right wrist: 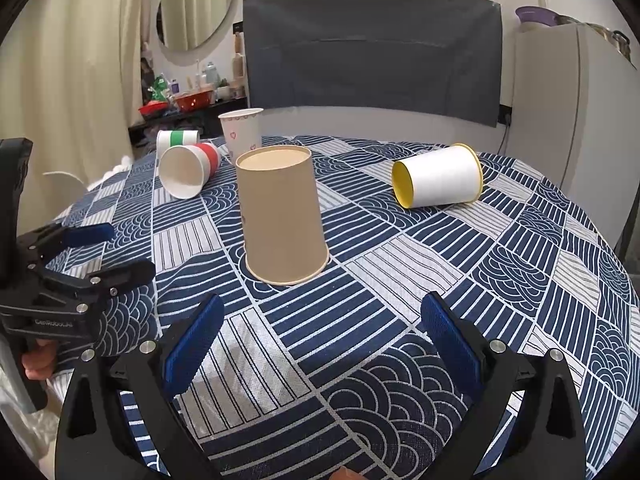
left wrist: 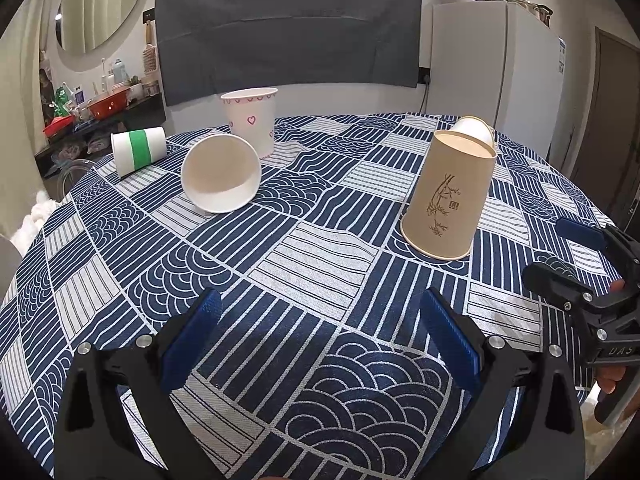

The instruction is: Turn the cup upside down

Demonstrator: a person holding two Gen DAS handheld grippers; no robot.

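A tan paper cup (right wrist: 282, 216) with a bamboo print stands upside down, rim on the tablecloth; it also shows in the left wrist view (left wrist: 450, 196). My right gripper (right wrist: 320, 312) is open and empty, a little short of it. My left gripper (left wrist: 320, 304) is open and empty over the cloth, left of that cup. A white cup with a red band (right wrist: 188, 170) lies on its side, mouth toward me, also in the left wrist view (left wrist: 220, 174). A yellow-lined white cup (right wrist: 438, 176) lies on its side to the right.
A green-banded cup (left wrist: 138, 150) lies on its side at the far left. A heart-print cup (left wrist: 252, 120) stands upright at the back. The round table (right wrist: 520, 280) has a blue patterned cloth. A grey chair back (right wrist: 372, 52) and a fridge (right wrist: 568, 100) stand behind.
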